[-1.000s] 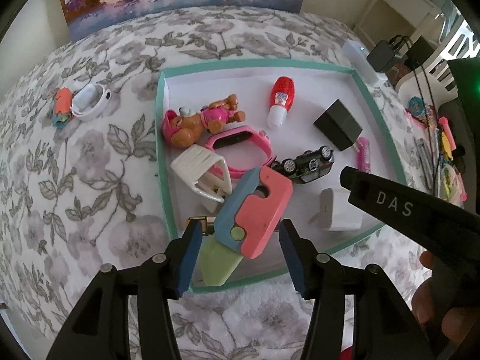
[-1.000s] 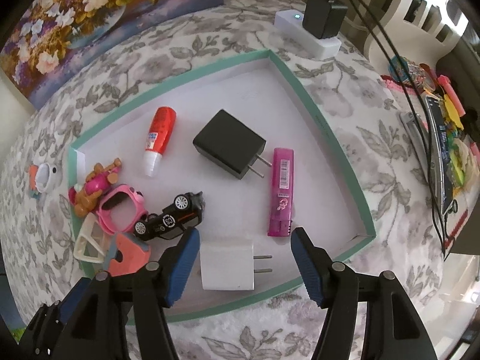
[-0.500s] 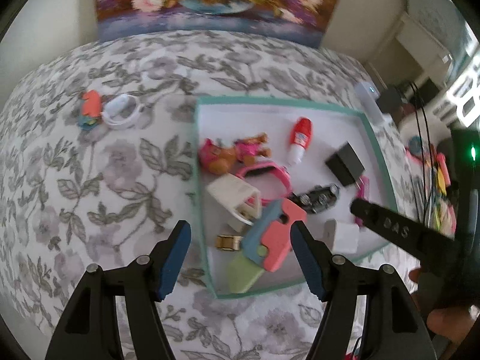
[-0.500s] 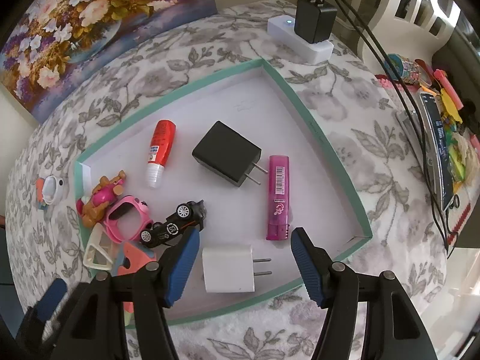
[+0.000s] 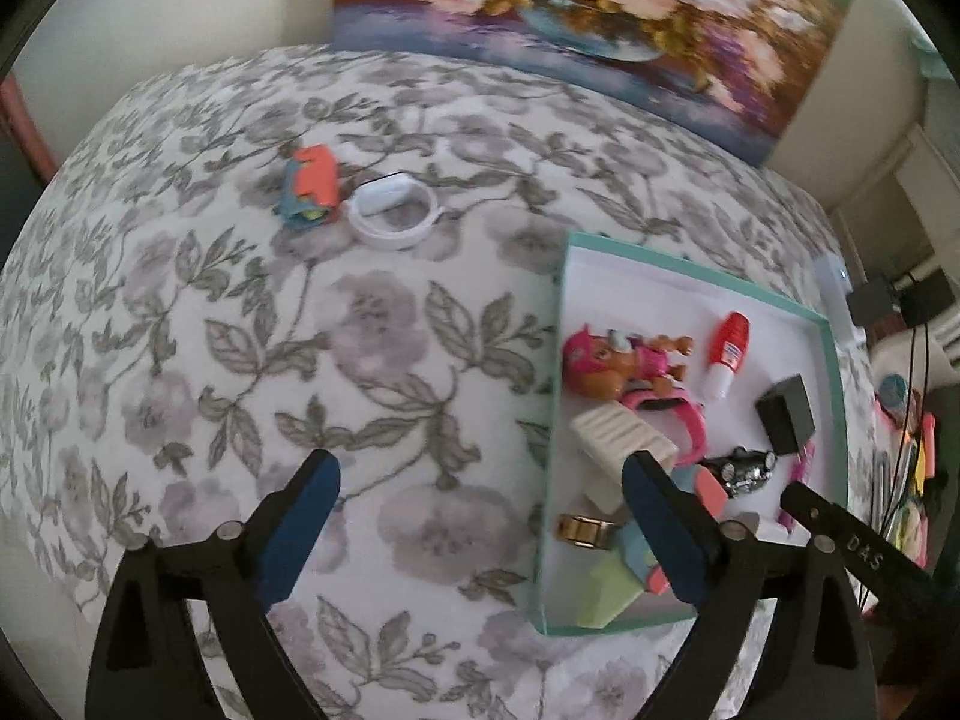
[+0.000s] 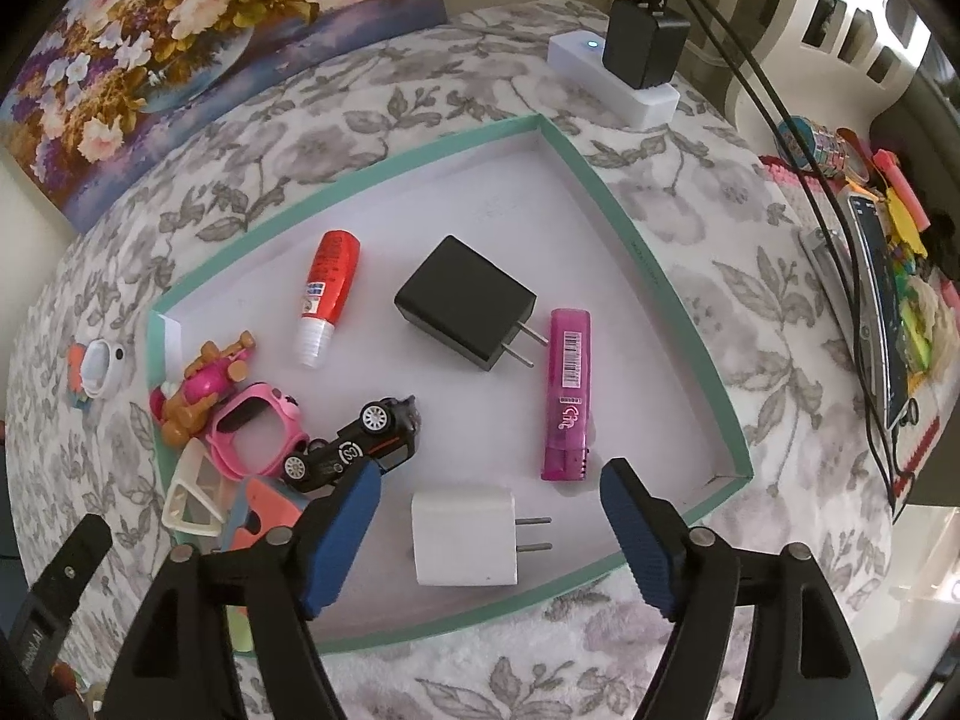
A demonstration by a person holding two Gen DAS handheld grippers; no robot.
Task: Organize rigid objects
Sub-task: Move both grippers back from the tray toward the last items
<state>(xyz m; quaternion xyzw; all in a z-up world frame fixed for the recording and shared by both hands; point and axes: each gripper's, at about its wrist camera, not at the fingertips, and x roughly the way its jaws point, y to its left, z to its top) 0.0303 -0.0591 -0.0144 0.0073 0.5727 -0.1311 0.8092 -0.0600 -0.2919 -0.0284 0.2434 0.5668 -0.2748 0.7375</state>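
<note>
A teal-rimmed white tray (image 6: 660, 288) holds a black charger (image 6: 465, 303), a white charger (image 6: 463, 537), a magenta lighter (image 6: 567, 393), a red glue tube (image 6: 327, 294), a black toy car (image 6: 354, 447), a pink watch (image 6: 252, 429) and a dog figure (image 6: 201, 384). Out on the cloth lie an orange-and-blue toy (image 5: 309, 186) and a white ring-shaped case (image 5: 393, 213). My left gripper (image 5: 477, 525) is open and empty above the cloth, left of the tray (image 5: 555, 420). My right gripper (image 6: 489, 525) is open and empty, over the white charger.
The table wears a grey floral cloth (image 5: 240, 330). A flower painting (image 5: 570, 18) leans at the back. A white power strip with a black adapter (image 6: 639, 51) and cables sit beyond the tray. Stationery clutter (image 6: 888, 252) lies at the right edge.
My left gripper has let go of the pink-and-blue toy in the tray, opened wide and swung left over the cloth. My right gripper has barely moved.
</note>
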